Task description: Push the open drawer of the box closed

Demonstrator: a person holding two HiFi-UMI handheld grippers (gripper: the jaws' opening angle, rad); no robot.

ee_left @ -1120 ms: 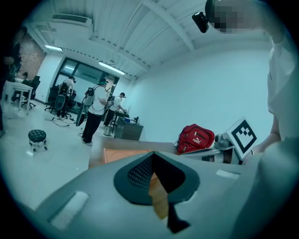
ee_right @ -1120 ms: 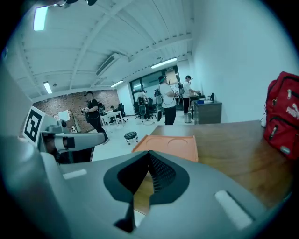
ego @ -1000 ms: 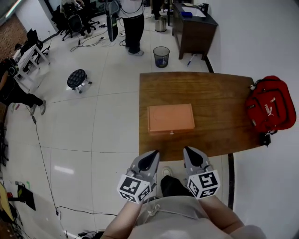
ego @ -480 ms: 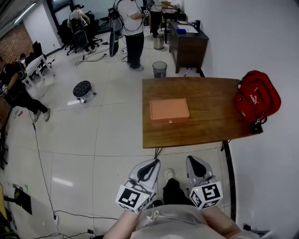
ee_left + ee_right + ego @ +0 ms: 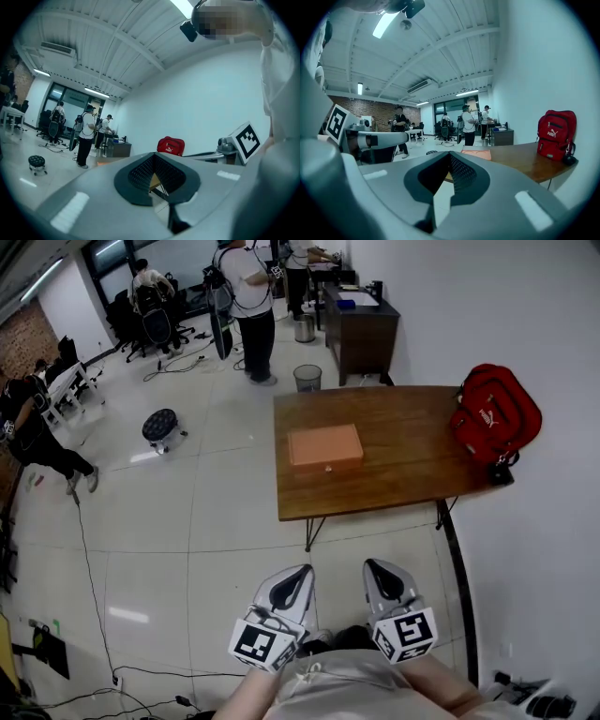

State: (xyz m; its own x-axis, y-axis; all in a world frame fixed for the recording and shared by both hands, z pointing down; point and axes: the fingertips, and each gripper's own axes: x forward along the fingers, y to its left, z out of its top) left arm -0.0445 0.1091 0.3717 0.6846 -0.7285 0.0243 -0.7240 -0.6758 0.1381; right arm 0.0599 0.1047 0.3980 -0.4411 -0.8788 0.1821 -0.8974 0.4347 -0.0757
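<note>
- Head view: my left gripper (image 5: 292, 579) and right gripper (image 5: 380, 573) sit low by my lap, both pinched together on nothing.
- The orange box (image 5: 324, 447) is on the wooden table (image 5: 403, 479), well apart from both.
- Its drawer (image 5: 326, 465) is too small to read; I can't tell whether it's open.

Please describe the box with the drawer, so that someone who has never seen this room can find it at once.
Find the wooden table against the white wall. The box lies flat on its left part in the head view, with a small knob on its near side. It is pale orange and low, unlike the bulky red backpack at the table's right end.
</note>
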